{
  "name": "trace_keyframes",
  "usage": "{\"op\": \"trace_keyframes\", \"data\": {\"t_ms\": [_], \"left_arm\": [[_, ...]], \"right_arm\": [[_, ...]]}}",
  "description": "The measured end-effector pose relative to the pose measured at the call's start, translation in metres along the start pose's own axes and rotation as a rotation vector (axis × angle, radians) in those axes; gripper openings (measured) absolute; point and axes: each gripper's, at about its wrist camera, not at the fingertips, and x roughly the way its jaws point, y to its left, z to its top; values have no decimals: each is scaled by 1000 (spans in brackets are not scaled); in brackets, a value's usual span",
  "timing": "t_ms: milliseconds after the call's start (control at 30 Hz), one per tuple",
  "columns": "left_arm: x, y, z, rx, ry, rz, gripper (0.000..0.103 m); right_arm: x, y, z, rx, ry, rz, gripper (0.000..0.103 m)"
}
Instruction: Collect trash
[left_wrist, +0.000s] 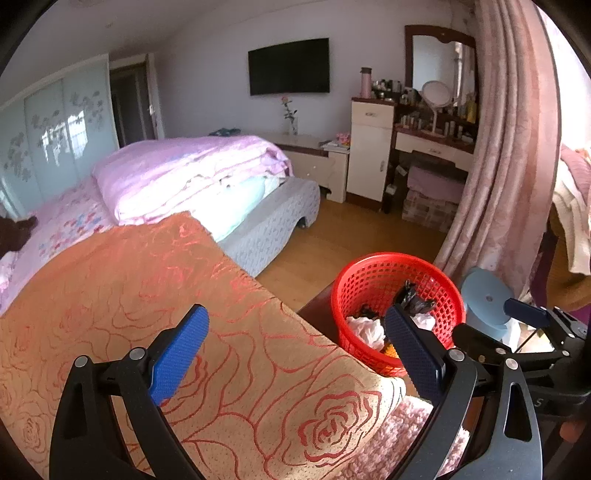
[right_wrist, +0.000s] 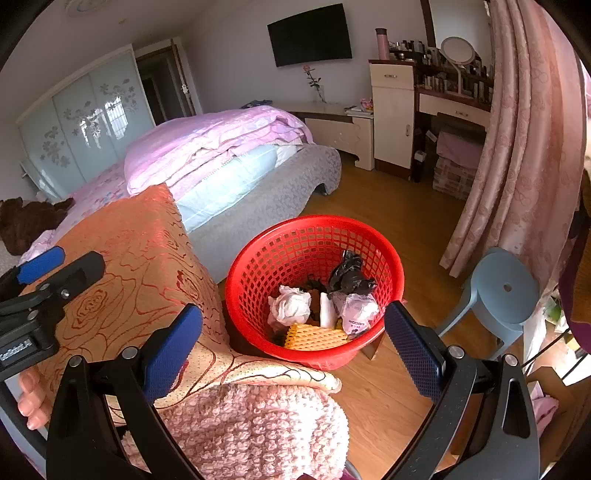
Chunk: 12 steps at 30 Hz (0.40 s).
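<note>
Red plastic basket (right_wrist: 314, 280) sits just ahead of the right claw (right_wrist: 293, 338), its mouth facing up so trash drops straight in; crumpled paper (right_wrist: 290, 304), a black bag (right_wrist: 349, 275) and yellow foam (right_wrist: 314, 338) already lie inside. Both claws gape apart, holding nothing. The left claw (left_wrist: 295, 350) hangs over the orange rose cloth (left_wrist: 147, 295), the basket to its right.

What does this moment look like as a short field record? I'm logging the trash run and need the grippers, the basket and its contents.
left gripper: open, empty, over the orange rose-patterned cover
right gripper: open, empty, facing the basket
basket: red mesh, upright beside the bed
contents: white crumpled paper, black bag, yellow foam net, pale printed wrapper
nearby: blue stool, pink curtain
</note>
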Motion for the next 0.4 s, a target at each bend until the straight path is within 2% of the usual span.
{"op": "trace_keyframes", "data": {"t_ms": [200,333,400], "left_arm": [[4,6,0,-25,31,1,93],[3,26,1,-69,30,39,93],[-1,44,0,-95,23,83,93]], "right_arm": [[4,-3,-2,-3,8,-15,96],[12,-3,-4,-15,33,-37,96],[17,2,-4,-30,44,-46,96]]}}
